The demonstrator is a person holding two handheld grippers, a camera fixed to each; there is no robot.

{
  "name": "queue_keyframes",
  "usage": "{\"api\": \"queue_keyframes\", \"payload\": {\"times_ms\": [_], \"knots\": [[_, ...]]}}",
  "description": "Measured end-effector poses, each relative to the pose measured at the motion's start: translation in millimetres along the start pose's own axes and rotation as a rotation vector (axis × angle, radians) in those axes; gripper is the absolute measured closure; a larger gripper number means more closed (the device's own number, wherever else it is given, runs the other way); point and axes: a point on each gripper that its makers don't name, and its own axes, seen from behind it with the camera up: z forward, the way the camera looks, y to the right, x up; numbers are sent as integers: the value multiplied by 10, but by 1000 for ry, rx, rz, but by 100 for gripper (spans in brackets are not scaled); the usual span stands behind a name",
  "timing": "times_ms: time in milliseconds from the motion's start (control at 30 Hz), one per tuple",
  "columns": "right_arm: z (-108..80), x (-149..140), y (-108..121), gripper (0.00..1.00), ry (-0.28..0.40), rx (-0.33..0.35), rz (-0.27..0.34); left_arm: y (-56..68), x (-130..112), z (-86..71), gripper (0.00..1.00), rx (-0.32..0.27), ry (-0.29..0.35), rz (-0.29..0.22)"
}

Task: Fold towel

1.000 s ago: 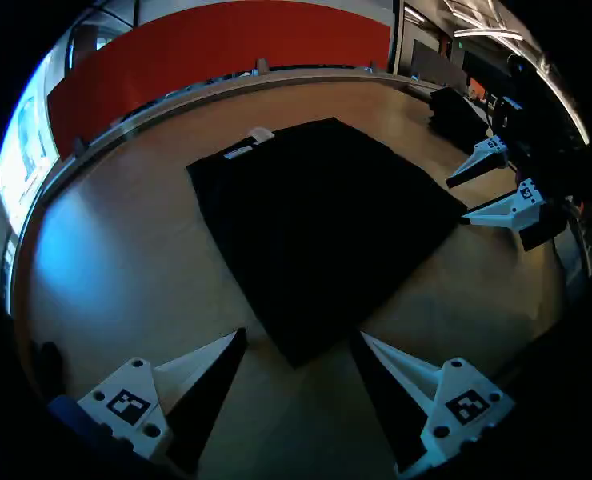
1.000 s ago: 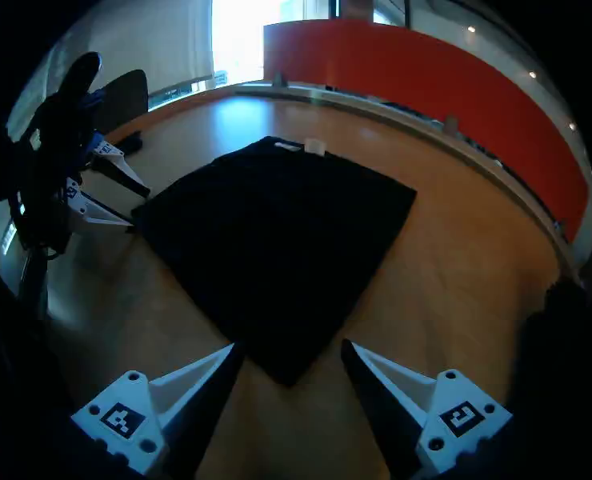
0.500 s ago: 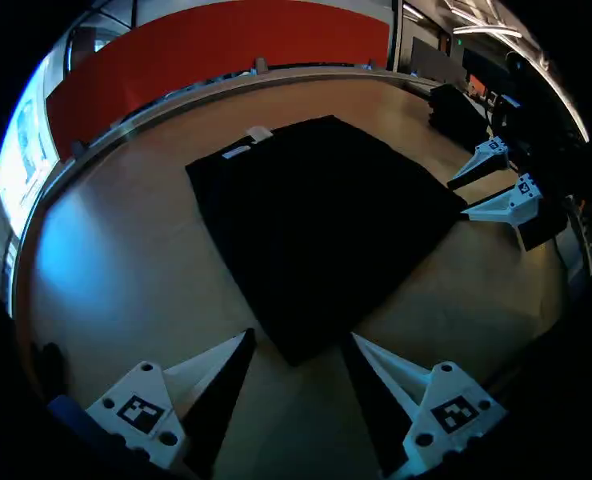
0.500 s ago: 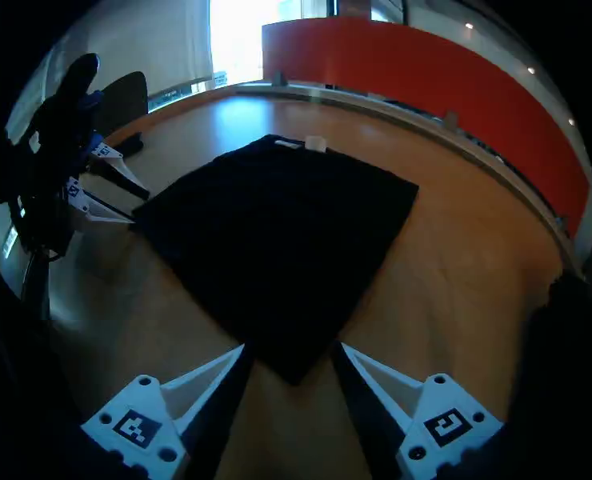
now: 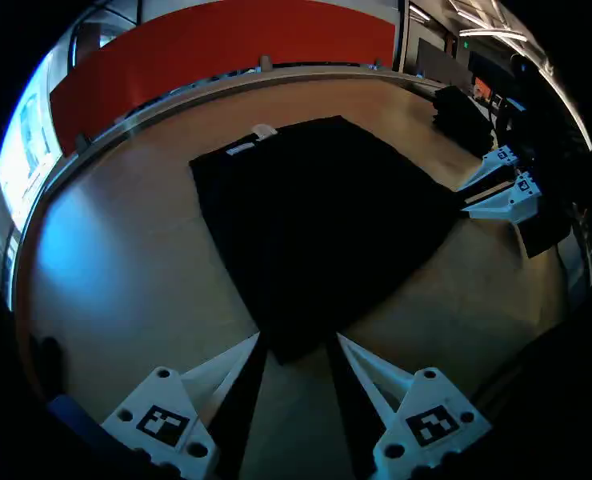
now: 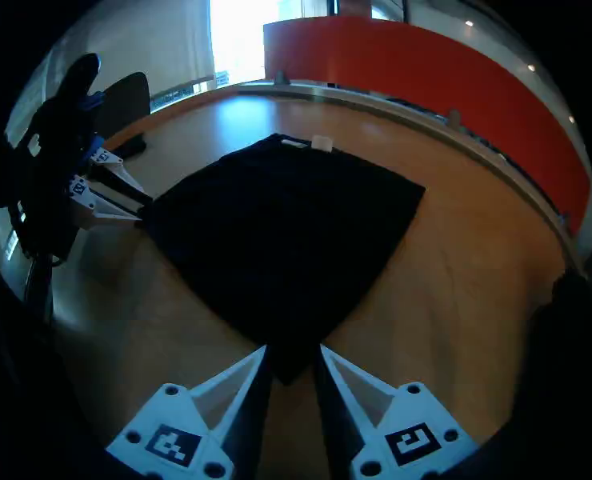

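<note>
I can't read a single word, number or brand anywhere. The only printed marks are black-and-white square markers (image 5: 162,422) on the white fingers of the left gripper (image 5: 296,338), at the bottom of the left gripper view, and of the right gripper (image 6: 292,348), at the bottom of the right gripper view. They carry no letters. A small white label (image 5: 240,149) on the towel (image 5: 320,216), in the upper middle, is too small for me to read.

Matt black cloth towel (image 5: 320,232) on a smooth, glossy wooden table (image 5: 136,256); the left gripper (image 5: 296,342) has white matt plastic fingers (image 5: 216,370).
</note>
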Motion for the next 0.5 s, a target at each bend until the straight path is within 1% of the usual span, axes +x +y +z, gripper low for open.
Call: {"api": "queue_keyframes", "payload": {"times_ms": [33,100,300,367,500], "knots": [[2,1,-4,73,0,0,0,-7,1,-1,53,3,0,-2],[6,3,-13,76,-1,-2,-1,-19,2,-3,63,10,-1,-8],[-9,13,-67,81,-1,1,7,-58,-1,-12,80,33,-5,-36],[-18,26,-90,82,0,3,12,-59,-1,-13,85,38,-8,-42],[-34,82,-96,84,12,-5,17,-41,1,-18,88,41,-9,-50]]}}
